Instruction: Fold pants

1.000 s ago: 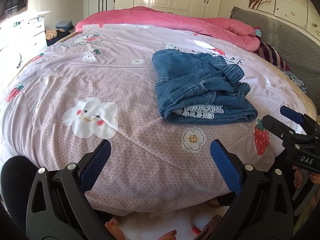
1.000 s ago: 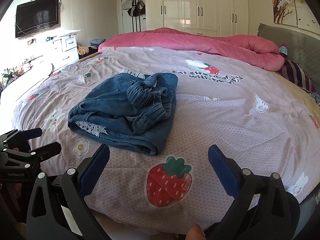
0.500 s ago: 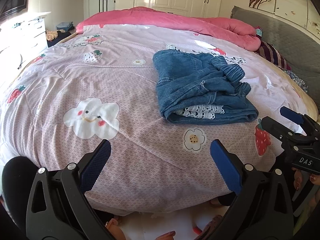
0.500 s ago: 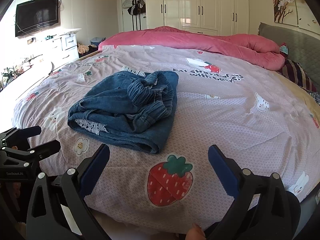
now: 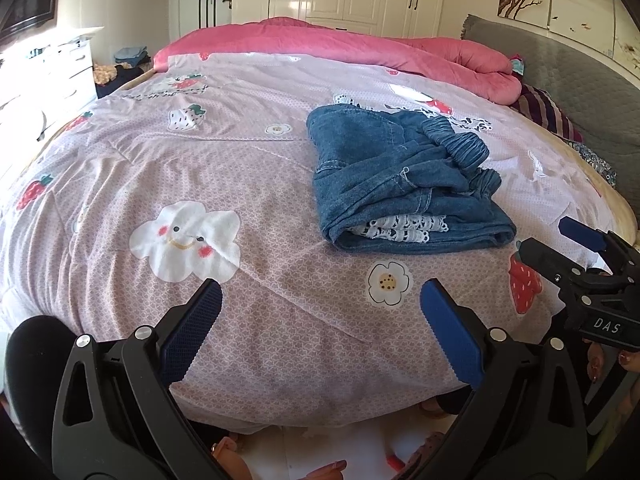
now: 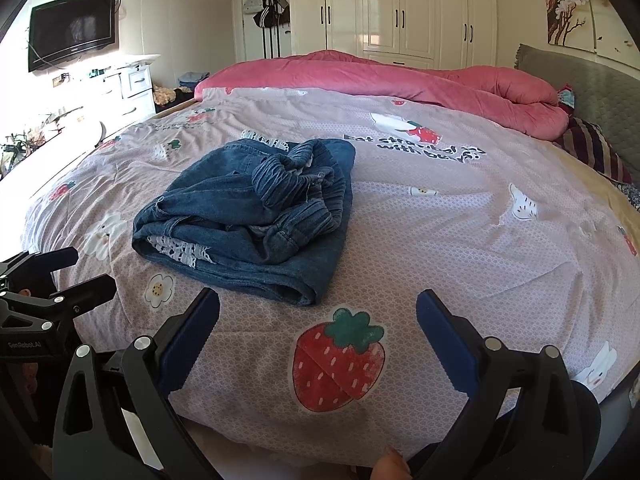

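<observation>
Both cameras have eased slightly nearer the bed since a second ago, little else changing. Nearest, the left gripper (image 5: 320, 300) and right gripper (image 6: 318, 308) hover at the quilt's (image 5: 160, 168) front edge, jaws spread wide and empty. Beyond lie the denim pants (image 5: 396, 184), roughly bundled with what looks like lace trim (image 5: 400, 226) showing, then the pink comforter (image 5: 320, 44).
</observation>
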Motion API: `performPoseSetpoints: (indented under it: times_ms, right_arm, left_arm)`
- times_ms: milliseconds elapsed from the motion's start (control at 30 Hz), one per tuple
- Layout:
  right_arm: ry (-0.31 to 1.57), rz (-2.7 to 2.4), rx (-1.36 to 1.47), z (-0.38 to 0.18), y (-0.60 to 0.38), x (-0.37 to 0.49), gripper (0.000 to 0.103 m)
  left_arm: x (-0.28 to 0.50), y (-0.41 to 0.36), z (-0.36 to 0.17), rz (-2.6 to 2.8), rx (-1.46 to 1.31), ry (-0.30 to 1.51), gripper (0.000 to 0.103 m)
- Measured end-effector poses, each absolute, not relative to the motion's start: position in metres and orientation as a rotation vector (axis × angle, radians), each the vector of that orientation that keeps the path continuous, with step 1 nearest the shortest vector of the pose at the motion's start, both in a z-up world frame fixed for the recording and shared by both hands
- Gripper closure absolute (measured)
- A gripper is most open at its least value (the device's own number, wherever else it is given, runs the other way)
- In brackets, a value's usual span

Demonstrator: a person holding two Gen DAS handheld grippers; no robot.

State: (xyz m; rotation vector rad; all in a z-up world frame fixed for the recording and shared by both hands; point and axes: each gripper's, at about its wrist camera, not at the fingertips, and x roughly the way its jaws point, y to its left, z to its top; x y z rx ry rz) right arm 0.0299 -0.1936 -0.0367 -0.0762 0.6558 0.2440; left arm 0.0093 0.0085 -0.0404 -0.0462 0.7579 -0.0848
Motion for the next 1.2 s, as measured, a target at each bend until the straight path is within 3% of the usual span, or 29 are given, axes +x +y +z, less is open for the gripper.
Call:
performPoseSetpoints:
  times_ms: [1200]
  right_arm:
    - [0.673, 0.220, -0.074, -0.0368, -0.1995, 0.0320, 0.005]
  left_arm:
    - [0.0104, 0.0029, -0.0418, -0.086, -0.023, 0.772, 0.010]
